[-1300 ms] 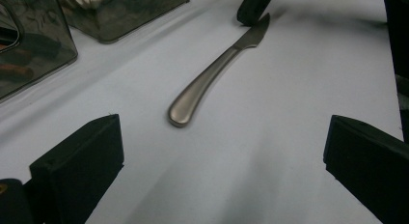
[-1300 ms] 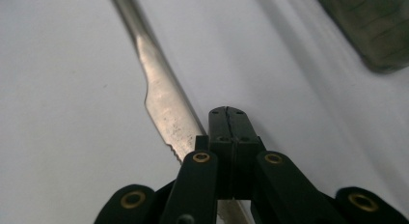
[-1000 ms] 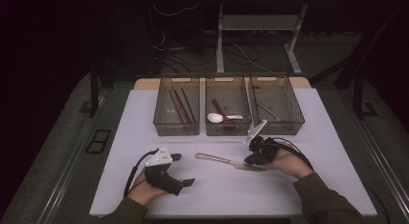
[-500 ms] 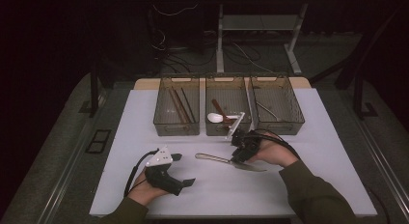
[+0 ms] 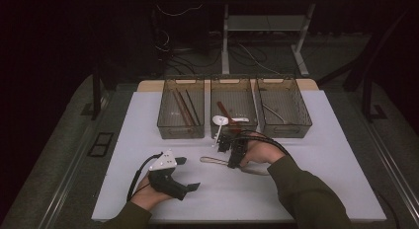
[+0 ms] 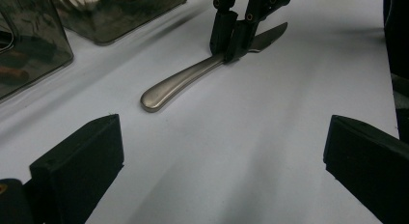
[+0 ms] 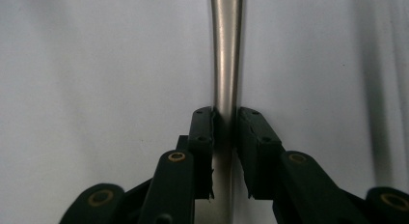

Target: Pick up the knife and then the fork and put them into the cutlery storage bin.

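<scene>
The knife (image 6: 202, 72) lies flat on the white surface (image 5: 341, 155), in the middle part, a little in front of the three bins and closer to the near edge than to the far one. Its handle end points toward the left edge and its blade toward the right edge. The right gripper (image 7: 224, 132) stands over the knife near where the handle meets the blade, with one finger on each side of the metal. The fingers (image 7: 201, 137) have just been closing a little and now sit close against the two sides of the knife, which still rests on the surface; whether they really press it I cannot tell for sure, but they seem to touch it. The right hand (image 5: 262, 152) comes from the near right side. The left gripper (image 5: 185, 172) rests near the near edge, left of the knife and well apart from it, its fingers (image 6: 79, 159) wide open with nothing between them. Behind the knife, along the far edge, three clear bins (image 5: 180, 133) stand in a row; the middle one holds a white spoon (image 5: 221, 121).
</scene>
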A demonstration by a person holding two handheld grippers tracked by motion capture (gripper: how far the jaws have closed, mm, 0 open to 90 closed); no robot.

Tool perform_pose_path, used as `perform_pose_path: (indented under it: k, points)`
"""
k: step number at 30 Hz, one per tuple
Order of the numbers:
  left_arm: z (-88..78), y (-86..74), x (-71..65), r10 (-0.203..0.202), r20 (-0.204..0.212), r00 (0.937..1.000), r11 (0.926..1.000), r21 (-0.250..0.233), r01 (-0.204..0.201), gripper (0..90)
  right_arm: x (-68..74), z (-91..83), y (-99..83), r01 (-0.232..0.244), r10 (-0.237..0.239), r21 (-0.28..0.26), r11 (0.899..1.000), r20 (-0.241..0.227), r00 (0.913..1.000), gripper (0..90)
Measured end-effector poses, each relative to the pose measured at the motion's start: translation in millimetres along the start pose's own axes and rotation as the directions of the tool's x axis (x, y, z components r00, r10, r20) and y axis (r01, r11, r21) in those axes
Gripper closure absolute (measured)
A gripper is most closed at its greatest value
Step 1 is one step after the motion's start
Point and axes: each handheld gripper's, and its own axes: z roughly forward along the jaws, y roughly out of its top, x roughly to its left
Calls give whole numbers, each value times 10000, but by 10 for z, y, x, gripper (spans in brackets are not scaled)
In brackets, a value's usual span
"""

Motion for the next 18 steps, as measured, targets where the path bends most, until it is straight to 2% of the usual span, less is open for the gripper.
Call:
perform_pose_path:
  k: [3, 18]
  points:
    - [2, 0, 1, 1, 8, 10000, 10000, 4, -1, 0, 12, 6, 30, 197, -197, 96, 9998, 100, 9998, 774]
    - [1, 0, 0, 2, 5, 10000, 10000, 2, -2, 0, 68, 17, 124, 372, -411, 807, 9960, 472, 9980, 795]
